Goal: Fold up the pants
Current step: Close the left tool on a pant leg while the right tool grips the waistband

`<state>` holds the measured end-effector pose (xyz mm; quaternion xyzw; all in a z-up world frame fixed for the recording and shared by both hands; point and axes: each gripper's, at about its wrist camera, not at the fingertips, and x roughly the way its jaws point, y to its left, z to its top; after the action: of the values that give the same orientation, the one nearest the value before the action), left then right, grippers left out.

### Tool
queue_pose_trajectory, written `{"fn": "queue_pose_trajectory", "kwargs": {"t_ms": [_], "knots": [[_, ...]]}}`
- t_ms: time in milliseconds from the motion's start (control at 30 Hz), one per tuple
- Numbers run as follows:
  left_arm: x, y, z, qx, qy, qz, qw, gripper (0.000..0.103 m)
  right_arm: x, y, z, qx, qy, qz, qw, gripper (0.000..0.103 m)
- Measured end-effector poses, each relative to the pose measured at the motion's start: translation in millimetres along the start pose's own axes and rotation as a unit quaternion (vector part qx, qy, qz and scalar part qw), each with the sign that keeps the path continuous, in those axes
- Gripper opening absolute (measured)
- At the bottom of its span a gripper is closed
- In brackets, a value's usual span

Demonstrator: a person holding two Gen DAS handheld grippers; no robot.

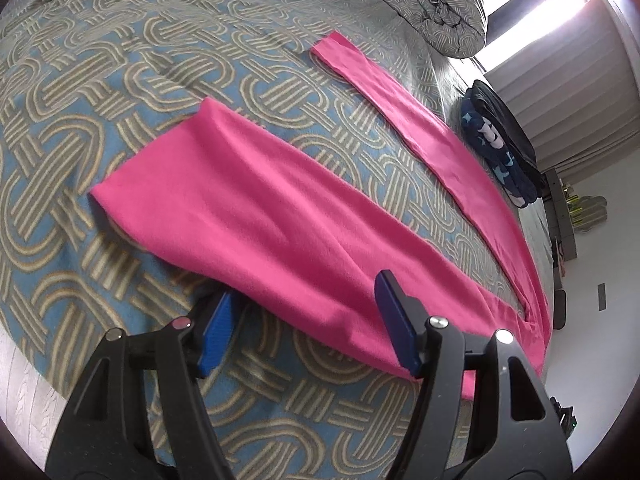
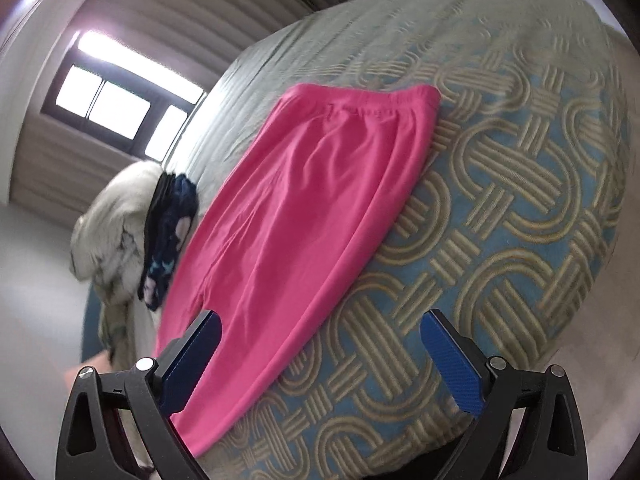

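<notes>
Item, nearest: left black two-finger gripper with blue pads (image 1: 304, 312), jaws spread wide over the near edge of the bright pink fleece pants (image 1: 256, 216); right black gripper with blue pads (image 2: 320, 334), jaws likewise spread, gripping nothing, above one leg end. Pants lie flat on the blue-and-tan interlocking-loop patterned bedspread (image 1: 100, 92), legs apart, elastic waistband (image 2: 384, 94) farthest in the right view. Beyond: dark navy printed garment (image 1: 496, 140), grey folded quilt (image 1: 424, 0), bright window (image 2: 116, 104); no legible writing.
</notes>
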<state>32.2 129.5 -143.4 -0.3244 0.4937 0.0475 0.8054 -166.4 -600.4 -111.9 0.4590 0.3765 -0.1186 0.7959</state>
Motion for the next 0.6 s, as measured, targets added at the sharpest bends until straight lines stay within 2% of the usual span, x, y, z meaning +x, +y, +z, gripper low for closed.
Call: {"fn": "queue_pose_trajectory", "kwargs": {"t_ms": [133, 333, 400, 467, 500, 567, 600], "knots": [[0, -1, 1, 0.003, -0.002, 0.003, 1.0000, 0.067, 6, -10, 20, 0.032, -0.014, 0.009, 0.999, 0.101], [2, -4, 1, 0.020, -0.003, 0.016, 0.9997, 0.065, 15, -9, 48, 0.037, -0.036, -0.009, 0.999, 0.098], [3, -5, 2, 0.024, -0.003, 0.027, 0.9993, 0.058, 19, -6, 54, 0.029, -0.041, -0.024, 0.998, 0.091], [3, -3, 5, 0.020, -0.003, 0.028, 0.9994, 0.053, 22, -4, 59, 0.022, -0.046, -0.032, 0.998, 0.071], [3, -1, 7, 0.013, -0.003, 0.027, 0.9996, 0.047, 25, -4, 62, 0.021, -0.045, -0.032, 0.998, 0.067], [3, 3, 10, 0.004, -0.003, 0.026, 0.9997, 0.038, 28, -5, 64, 0.021, -0.041, -0.030, 0.998, 0.052], [3, 6, 12, -0.002, -0.002, 0.023, 0.9997, 0.031, 30, -5, 65, 0.021, -0.039, -0.031, 0.999, 0.049]]}}
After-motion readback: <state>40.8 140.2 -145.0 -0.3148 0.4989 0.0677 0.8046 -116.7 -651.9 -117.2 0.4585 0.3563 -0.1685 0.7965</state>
